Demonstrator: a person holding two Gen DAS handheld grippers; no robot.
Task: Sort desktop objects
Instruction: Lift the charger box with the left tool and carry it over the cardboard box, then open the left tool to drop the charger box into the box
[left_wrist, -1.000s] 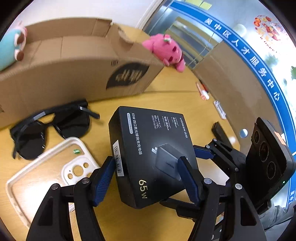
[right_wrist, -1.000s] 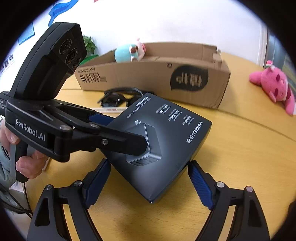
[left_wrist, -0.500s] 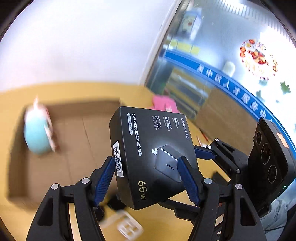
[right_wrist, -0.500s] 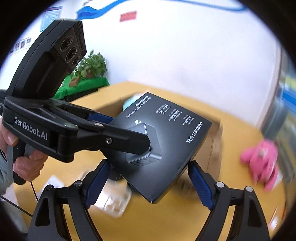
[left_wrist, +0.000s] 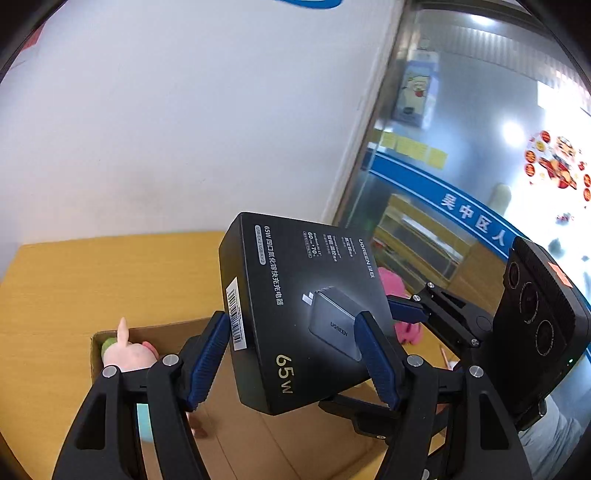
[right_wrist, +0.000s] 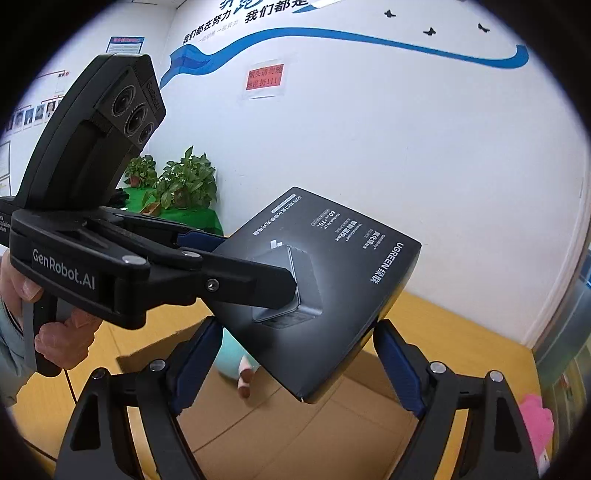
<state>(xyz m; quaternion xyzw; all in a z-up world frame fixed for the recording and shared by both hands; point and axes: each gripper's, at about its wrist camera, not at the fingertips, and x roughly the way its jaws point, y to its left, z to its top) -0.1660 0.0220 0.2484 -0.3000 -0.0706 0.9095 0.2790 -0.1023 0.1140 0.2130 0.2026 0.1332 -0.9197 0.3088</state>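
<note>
- Carrying step: the black charger box hangs above the open cardboard box, pinched between both grippers, left gripper and right gripper.
- Next, I judge: lower it into the cardboard box beside the plush toy, then spread the fingers.

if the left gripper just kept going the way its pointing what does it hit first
Nothing before the black charger box it already clamps with the right gripper. Pushed onward, the box would probably meet the open cardboard box below, where a plush toy lies; depth is unclear.
</note>
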